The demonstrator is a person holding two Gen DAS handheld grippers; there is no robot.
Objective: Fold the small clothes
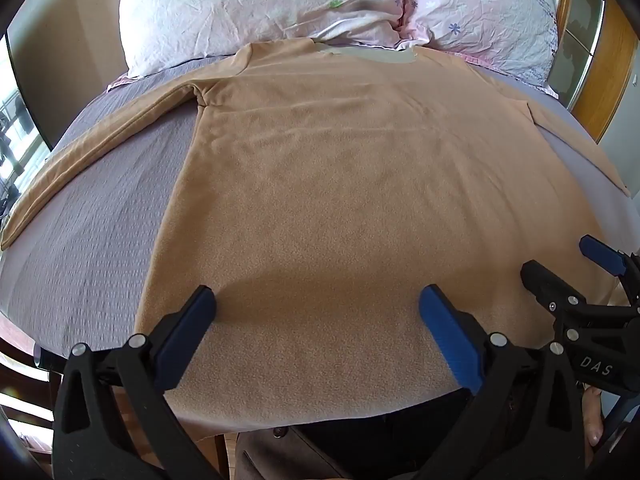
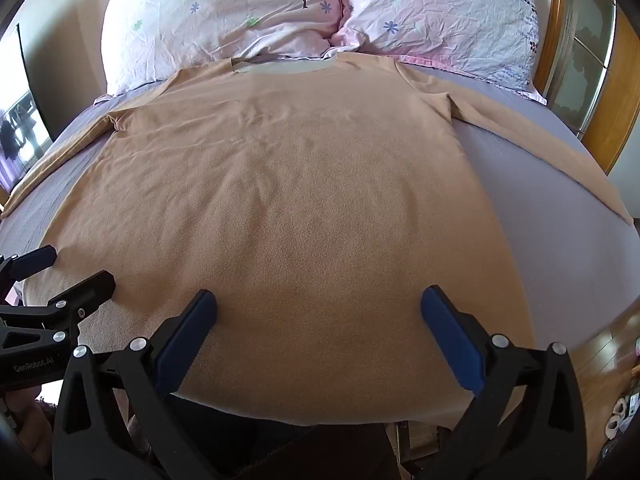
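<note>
Both tools (image 1: 316,320) agape above shirt (image 1: 340,184)

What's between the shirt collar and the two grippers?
Only the shirt's own flat tan body. Both wrist views show nothing lying on it from collar to the open left gripper and open right gripper.

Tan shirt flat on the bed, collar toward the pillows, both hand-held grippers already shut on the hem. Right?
Not quite. The tan shirt lies flat, collar toward the pillows, but both wrist views show the left hand-held gripper and right hand-held gripper open above the hem, gripping nothing.
</note>
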